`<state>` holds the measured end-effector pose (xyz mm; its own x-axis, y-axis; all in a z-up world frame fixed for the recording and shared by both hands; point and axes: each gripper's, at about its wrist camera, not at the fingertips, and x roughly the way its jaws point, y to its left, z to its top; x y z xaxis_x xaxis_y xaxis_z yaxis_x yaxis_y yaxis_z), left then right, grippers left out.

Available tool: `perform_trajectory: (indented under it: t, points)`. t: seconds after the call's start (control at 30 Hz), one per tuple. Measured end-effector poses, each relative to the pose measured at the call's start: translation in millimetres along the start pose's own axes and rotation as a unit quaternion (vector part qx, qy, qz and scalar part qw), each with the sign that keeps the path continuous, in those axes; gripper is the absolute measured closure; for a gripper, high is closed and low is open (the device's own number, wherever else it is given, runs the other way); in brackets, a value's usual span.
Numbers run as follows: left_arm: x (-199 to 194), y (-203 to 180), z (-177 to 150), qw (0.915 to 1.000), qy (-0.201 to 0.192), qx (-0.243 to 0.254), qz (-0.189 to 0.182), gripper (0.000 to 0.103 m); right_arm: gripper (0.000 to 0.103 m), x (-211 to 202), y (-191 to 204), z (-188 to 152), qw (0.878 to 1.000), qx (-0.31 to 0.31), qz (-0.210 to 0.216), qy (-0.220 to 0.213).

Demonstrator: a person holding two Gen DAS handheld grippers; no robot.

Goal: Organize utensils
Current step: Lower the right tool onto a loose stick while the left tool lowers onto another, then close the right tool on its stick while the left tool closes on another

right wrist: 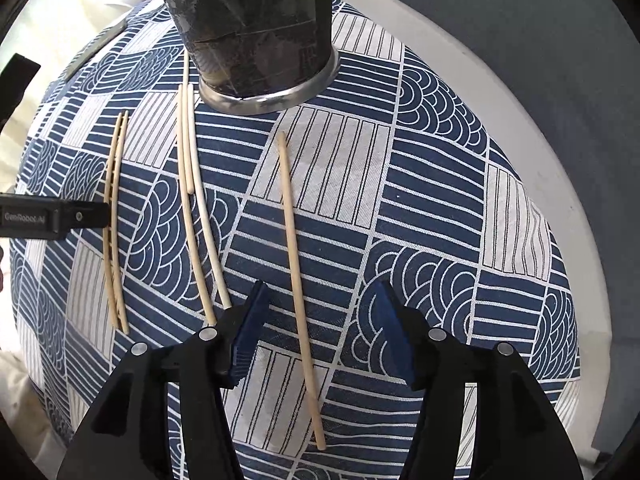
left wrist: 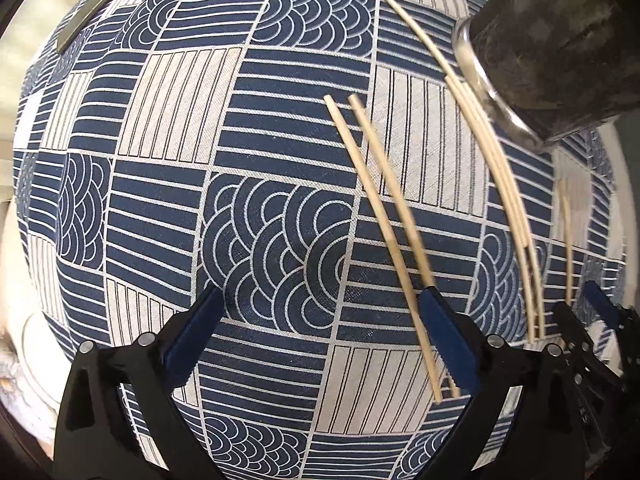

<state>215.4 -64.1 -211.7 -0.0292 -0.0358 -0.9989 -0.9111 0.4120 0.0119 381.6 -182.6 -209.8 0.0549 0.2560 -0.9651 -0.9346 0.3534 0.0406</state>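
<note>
Surface: blue-and-white patterned cloth [right wrist: 432,184] spread over a pale table [right wrist: 560,92]; dark cup [right wrist: 256,28] with a clear glass base standing at the far end.

Utensils: wooden chopsticks only, lying roughly parallel on the cloth, none in the cup as far as visible.

Single chopstick [right wrist: 298,280]: alone, nearest the right gripper, far tip near the cup's base without touching it.

Middle group [right wrist: 192,208]: several sticks bunched together, one paler, just left of the single chopstick, far ends beside the cup.

Left pair [left wrist: 380,216]: two sticks side by side, partly under the left gripper's right-hand finger.

Right gripper [right wrist: 320,344]: jaws partly apart, nothing clamped; pointed steeply down, straddling the single chopstick's lower half, pads clear of it on both sides.

Left gripper [left wrist: 320,344]: jaws spread wide, empty; pointed straight down, pair lying off-centre toward one finger, not between the pads.

Step in hand (judged): pick-up of the single chopstick by the right gripper, for placing in the cup.

Method: centre on the stick, lower until the pads reach the cloth, close across the stick's width near mid-length for balance.

Caution: thin round stick likely to roll or pivot; cloth liable to bunch under the pads; neighbouring group close to the left finger.
</note>
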Motion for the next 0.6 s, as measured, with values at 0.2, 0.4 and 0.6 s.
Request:
perform_trajectory:
  t: [0.2,0.4,0.6]
  points:
    - [-0.3,-12.7,-5.1,0.9999,-0.01,0.012,-0.003,0.011,0.091,4.5,8.9,8.7,1.0,-0.023,0.014,0.011]
    - [-15.3,0.6,-13.5,0.9953,-0.035,0.09,-0.007,0.068,0.098,0.7,9.5,1.1,1.0,-0.026,-0.008,0.013]
    - [-17.0,32.7,-22.7,0.9909,-0.038,0.129,0.003,0.098,0.098,-6.4,-2.6,-26.3,1.0,0.005,-0.025,0.014]
